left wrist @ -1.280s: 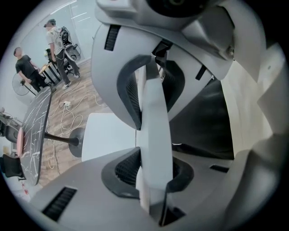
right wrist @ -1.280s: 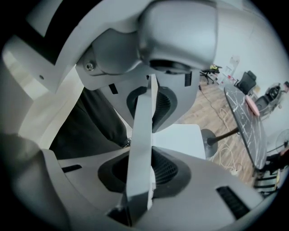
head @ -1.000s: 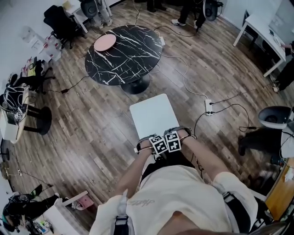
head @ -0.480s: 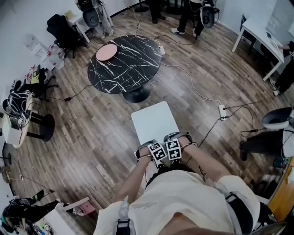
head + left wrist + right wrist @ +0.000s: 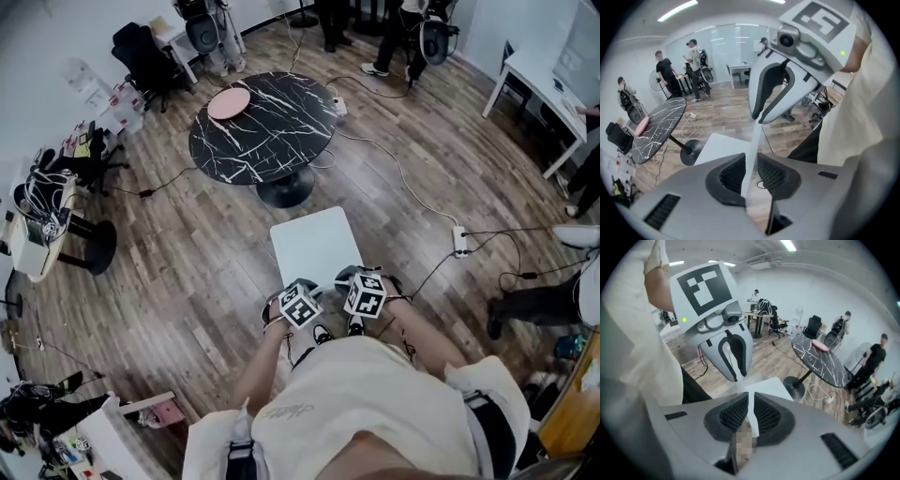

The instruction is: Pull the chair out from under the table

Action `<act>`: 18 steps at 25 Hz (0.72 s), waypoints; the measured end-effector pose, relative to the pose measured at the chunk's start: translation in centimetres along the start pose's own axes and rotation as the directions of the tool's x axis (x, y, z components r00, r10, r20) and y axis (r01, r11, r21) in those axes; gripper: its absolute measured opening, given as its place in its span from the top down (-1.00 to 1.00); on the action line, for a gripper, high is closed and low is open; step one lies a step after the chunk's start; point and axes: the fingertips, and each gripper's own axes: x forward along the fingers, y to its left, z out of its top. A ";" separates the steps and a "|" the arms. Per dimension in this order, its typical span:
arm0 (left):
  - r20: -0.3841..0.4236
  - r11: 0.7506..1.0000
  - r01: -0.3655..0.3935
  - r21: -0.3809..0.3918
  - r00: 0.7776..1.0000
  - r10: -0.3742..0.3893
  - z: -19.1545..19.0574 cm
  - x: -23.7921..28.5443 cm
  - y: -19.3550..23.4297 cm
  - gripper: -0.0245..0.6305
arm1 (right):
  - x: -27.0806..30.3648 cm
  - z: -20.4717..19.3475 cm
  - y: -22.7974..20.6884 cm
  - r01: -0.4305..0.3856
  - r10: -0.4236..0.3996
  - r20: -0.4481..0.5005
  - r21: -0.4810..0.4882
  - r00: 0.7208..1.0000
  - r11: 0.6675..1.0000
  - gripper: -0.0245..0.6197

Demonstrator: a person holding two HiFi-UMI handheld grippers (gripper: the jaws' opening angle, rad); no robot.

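The white chair (image 5: 314, 246) stands on the wood floor, out from under the round black marble table (image 5: 262, 127), its seat just short of the table's foot. Both grippers sit side by side at the top of its thin white back, close to my body. The left gripper (image 5: 300, 311) is shut on that back edge (image 5: 752, 145), which runs between its pads. The right gripper (image 5: 364, 300) has the same edge (image 5: 751, 411) between its pads; its jaws are closing and the pads press on it. Each gripper view shows the other gripper on the edge just ahead.
A pink plate (image 5: 229, 103) lies on the table. Cables and a power strip (image 5: 459, 240) trail across the floor to the right. Black office chairs (image 5: 141, 56) stand at the back left, a white desk (image 5: 539, 70) at the right. People stand at the far end.
Both grippers have come up and rolled, and their marker cubes now sit apart instead of touching. The chair seat keeps about the same gap to the table's foot.
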 end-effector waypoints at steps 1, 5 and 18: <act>0.037 1.000 -0.011 -0.024 0.999 0.012 0.7 -0.8 0.2 0.64 | -0.6 0.2 -0.3 0.016 -0.017 0.019 0.023 1.000 1.000 0.81; 0.202 0.982 -0.077 -0.172 0.973 0.112 3.0 -4.2 2.1 0.66 | -3.3 1.4 -1.8 0.076 -0.097 0.122 0.163 0.988 0.984 0.91; 0.514 0.893 -0.128 -0.431 0.778 0.360 7.8 -13.9 6.3 0.87 | -13.9 7.6 -8.2 0.056 -0.350 0.536 0.488 0.768 0.871 0.90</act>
